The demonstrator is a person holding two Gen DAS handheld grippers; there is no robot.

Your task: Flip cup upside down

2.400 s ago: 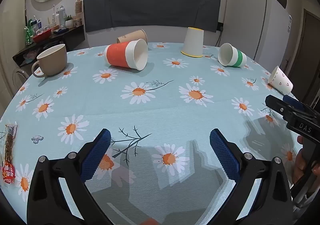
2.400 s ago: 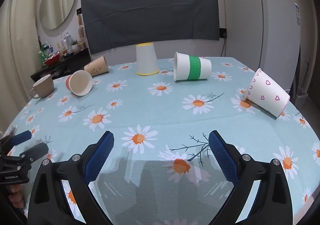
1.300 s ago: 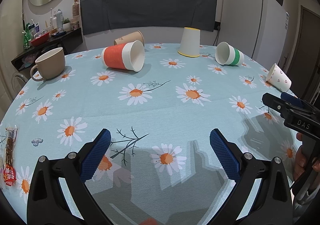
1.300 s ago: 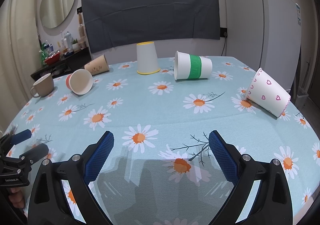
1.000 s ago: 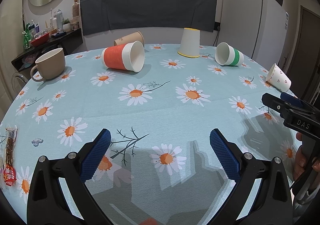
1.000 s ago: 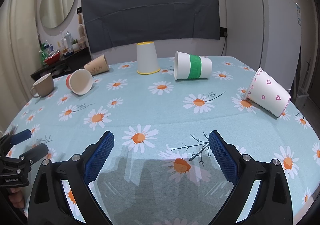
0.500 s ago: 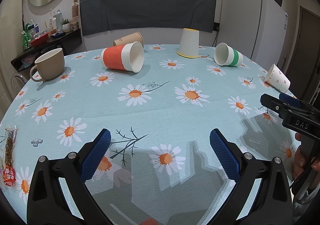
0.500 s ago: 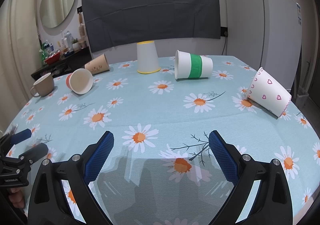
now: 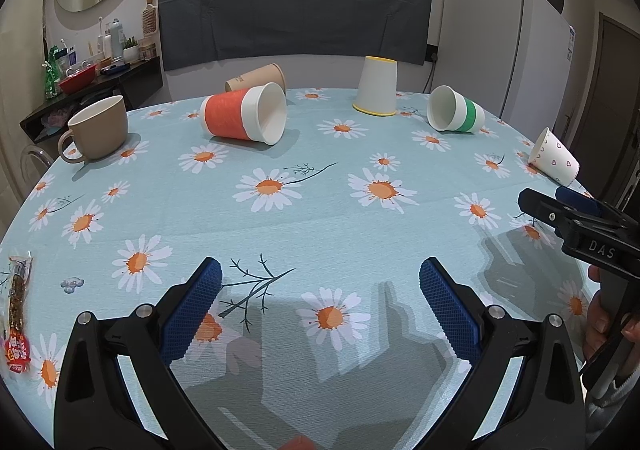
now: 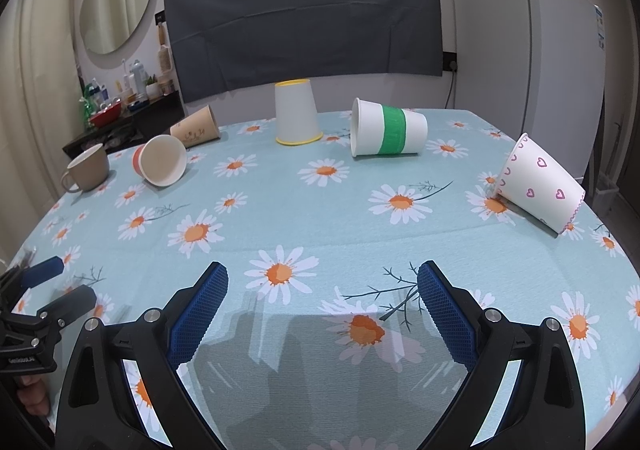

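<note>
Several paper cups lie on their sides on the daisy tablecloth: an orange-banded cup (image 9: 244, 118) (image 10: 160, 165), a brown cup (image 9: 256, 77) (image 10: 195, 132), a green-banded cup (image 9: 455, 115) (image 10: 387, 127) and a white cup with pink hearts (image 9: 554, 162) (image 10: 540, 183). A white cup with yellow rim (image 9: 376, 91) (image 10: 296, 112) stands upside down at the back. My left gripper (image 9: 320, 302) is open and empty over the near table. My right gripper (image 10: 322, 298) is open and empty too.
A beige mug (image 9: 98, 133) stands upright at the left. A snack packet (image 9: 18, 314) lies at the near left edge. A fridge (image 10: 528, 62) stands at the right, a cluttered shelf (image 9: 80, 74) at the left. The round table's edge (image 10: 624, 250) curves close on the right.
The views shift only slightly. Both grippers stay open and nothing on the table has moved.
</note>
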